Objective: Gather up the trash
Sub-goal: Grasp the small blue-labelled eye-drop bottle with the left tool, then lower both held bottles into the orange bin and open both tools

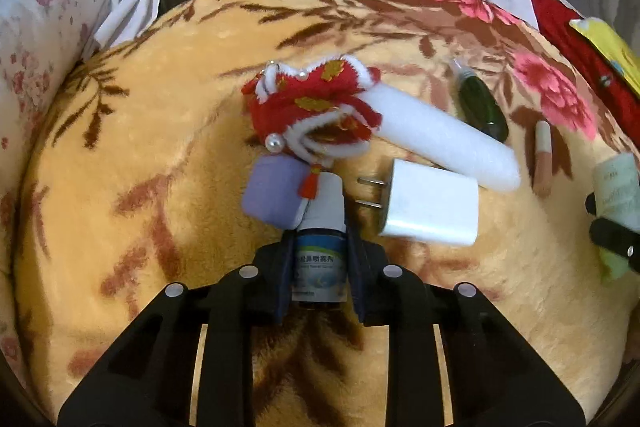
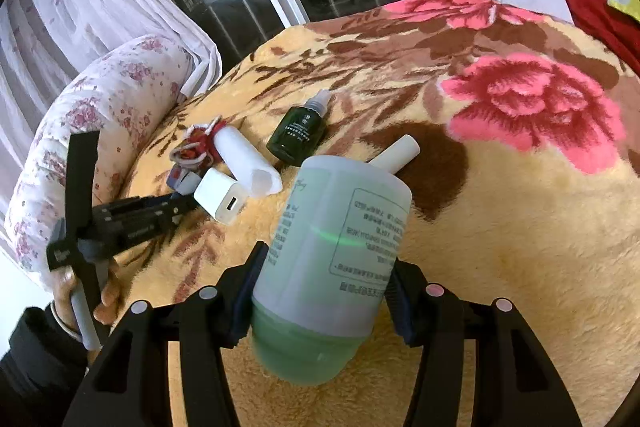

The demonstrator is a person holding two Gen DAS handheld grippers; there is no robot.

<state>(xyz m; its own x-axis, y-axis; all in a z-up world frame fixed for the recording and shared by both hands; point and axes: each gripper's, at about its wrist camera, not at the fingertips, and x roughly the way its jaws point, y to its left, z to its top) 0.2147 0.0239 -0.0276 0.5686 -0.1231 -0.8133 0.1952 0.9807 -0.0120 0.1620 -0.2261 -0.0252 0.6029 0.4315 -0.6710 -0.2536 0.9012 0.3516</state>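
Spray bottle (image 1: pixel 320 259) clamped in left gripper (image 1: pixel 320 267), touching charger (image 1: pixel 430 205)

spray bottle (image 1: pixel 320 259): small, white cap, clamped in left tongs (image 1: pixel 320 267) | green bottle (image 2: pixel 332 251): translucent, clamped in right tongs (image 2: pixel 320 291)

Charger (image 1: pixel 430 205), foam tube (image 1: pixel 436 139) and red pouch (image 1: pixel 316 99) crowd ahead (blanket (image 1: pixel 120 147) leftward bare).
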